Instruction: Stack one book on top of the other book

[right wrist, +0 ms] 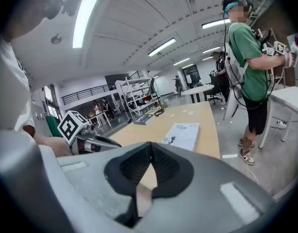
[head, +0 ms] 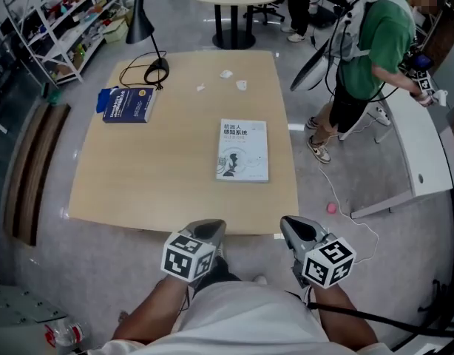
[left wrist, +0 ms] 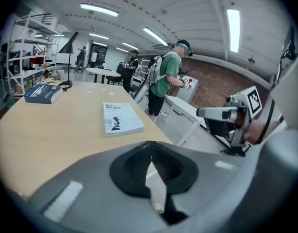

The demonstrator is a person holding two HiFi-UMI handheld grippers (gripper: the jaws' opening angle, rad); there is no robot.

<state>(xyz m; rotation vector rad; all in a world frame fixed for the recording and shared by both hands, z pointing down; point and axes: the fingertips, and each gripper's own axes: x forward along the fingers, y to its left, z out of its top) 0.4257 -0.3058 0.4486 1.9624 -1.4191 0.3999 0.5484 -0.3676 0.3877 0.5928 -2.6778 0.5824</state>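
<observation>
Both grippers are hovering off the near edge of the table [head: 160, 191], close to the person's body, touching neither book; the left gripper [head: 211, 230] is sitting with its jaws pressed together on nothing, pads meeting in its own view; the right gripper [head: 292, 229] is showing the same, closed and empty; this is reading as a ready pose, with the stacking not yet begun.

The 2 books are lying flat and well apart, so 1 is going to need carrying; the white book [head: 242, 150] is resting cover up at the table's right-middle, nearer the grippers; the blue book [head: 127, 103] is sitting at the far left corner, just beside the black lamp [head: 142, 28] base and its cable.

Judging: the blue book is looking thicker, so probably the better base; the white one is looking thin and flush with the tabletop, so a jaw is likely needing an edge to get under; both pairs of jaws are needing to open first; the cable near the blue book is risking a snag.

A person in a green shirt [head: 375, 43] is standing right of the table, not involved.
</observation>
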